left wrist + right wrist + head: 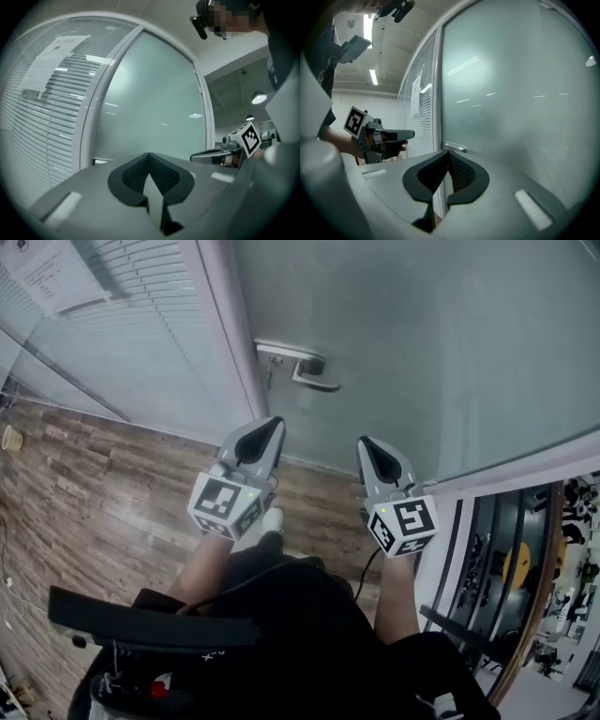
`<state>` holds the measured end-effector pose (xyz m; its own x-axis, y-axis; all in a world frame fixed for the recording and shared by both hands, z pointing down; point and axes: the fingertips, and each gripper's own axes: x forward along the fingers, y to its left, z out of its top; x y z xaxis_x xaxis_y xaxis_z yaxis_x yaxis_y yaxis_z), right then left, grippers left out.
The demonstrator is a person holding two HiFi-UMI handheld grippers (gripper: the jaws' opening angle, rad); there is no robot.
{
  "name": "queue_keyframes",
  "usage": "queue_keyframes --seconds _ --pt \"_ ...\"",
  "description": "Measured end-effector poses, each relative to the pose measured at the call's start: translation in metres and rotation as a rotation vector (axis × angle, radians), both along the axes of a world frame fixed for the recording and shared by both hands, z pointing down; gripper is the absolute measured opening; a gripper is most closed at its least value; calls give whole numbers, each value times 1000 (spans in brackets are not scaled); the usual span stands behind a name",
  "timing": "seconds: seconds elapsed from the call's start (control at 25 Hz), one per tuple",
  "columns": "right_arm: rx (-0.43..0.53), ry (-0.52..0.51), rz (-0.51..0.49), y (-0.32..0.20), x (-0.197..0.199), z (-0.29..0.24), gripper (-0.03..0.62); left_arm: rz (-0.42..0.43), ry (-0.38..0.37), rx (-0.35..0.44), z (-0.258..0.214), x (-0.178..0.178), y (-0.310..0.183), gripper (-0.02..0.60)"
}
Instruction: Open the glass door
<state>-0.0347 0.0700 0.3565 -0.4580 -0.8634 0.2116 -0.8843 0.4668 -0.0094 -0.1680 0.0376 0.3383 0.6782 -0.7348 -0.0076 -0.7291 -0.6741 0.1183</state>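
The frosted glass door (422, 343) fills the upper right of the head view, with a silver lever handle (302, 365) near its left edge. My left gripper (273, 425) hangs just below the handle and a little left of it, shut and empty. To the right, my right gripper (366, 442) is level with it and also shut, holding nothing. Neither touches the door. In the right gripper view the handle (455, 148) peeks just beyond the closed tips (447, 153), and the left gripper (389, 136) shows at the left. The left gripper view faces the door pane (154, 108) over its closed tips (149, 155).
A white door frame post (230, 334) separates the door from a window panel with blinds (131, 324) and a paper notice (52, 273). A paper cup (11, 438) stands on the wood floor (84, 493). Black gear (150, 624) sits below me; a doorway with equipment (553, 596) is at right.
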Motion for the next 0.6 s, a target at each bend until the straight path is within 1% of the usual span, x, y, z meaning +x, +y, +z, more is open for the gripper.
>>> queue_keyframes --seconds 0.2,0.44,0.6 --pt "-2 11 14 -30 -8 0 3 18 9 -4 0 -6 -31 -2" --pt "-22 39 20 -60 -21 7 9 70 20 -20 0 -10 -61 -2" --pt "-23 41 45 -75 -25 6 9 93 21 -22 0 -13 -79 -2"
